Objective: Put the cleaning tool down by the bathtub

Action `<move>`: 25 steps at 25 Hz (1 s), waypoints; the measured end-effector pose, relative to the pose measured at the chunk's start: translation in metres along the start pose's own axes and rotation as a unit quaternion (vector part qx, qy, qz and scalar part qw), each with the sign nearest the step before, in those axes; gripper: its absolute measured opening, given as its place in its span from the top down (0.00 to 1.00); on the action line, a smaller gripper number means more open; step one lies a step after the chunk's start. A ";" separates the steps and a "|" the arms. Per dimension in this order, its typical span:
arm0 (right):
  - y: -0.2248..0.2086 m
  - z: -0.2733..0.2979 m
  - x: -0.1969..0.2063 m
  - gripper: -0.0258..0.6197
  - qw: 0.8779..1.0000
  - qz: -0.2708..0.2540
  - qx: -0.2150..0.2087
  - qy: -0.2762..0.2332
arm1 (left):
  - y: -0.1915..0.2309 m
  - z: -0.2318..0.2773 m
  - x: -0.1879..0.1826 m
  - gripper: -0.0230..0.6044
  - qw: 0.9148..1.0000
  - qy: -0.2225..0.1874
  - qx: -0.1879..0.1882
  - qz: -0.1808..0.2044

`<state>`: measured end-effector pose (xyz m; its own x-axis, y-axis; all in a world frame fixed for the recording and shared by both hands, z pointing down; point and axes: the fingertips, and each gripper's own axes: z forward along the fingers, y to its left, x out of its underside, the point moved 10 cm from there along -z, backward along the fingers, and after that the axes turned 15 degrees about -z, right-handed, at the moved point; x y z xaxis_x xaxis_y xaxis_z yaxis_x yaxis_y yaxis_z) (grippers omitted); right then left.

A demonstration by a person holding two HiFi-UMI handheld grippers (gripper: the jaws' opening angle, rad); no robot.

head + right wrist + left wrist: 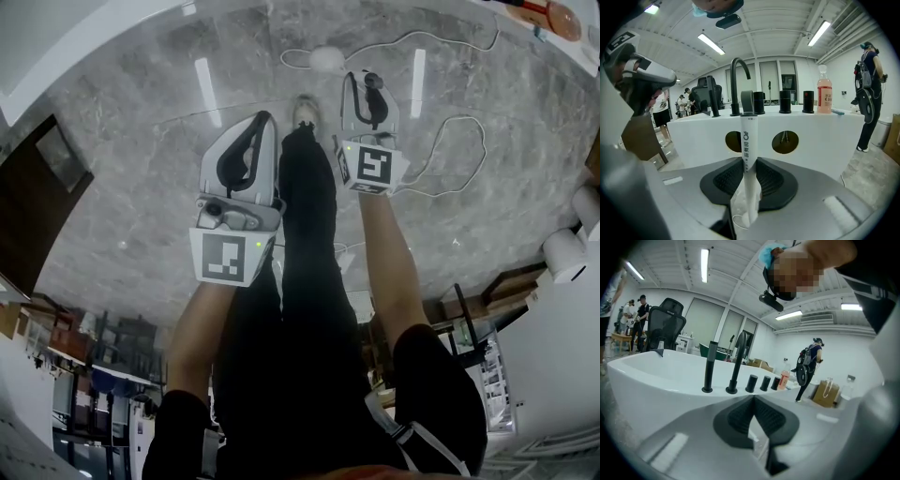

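Gripping cleaning tool (748,136) by slim white handle in right gripper (749,164), upright, facing bathtub (825,136); not yet set down. Left gripper (753,401): pinched together, empty. Risks: tipping on release if stood upright; snagging loose cable (450,150) on glossy floor (141,187).

Cleaning tool (746,136): lower end lost below the right claw (749,163), upper end overlaps the tap (736,79), shape unclear. Bathtub (656,380) cut off by the view's left edge. Bottle (824,96) label and distant people (640,310) too small to make out
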<state>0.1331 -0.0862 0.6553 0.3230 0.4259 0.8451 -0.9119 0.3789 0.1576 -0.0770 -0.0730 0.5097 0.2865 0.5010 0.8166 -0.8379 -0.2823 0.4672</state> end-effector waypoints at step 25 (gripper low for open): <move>-0.001 0.079 0.073 0.83 0.997 -0.007 -0.003 0.081 | 0.023 0.023 0.026 0.95 0.999 0.005 -0.026 -0.026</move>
<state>0.1378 -0.1207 0.7571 0.3738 0.5473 0.7489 -0.9052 0.3913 0.1659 -0.0783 -0.0851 0.5495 0.3256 0.5228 0.7878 -0.8448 -0.2134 0.4907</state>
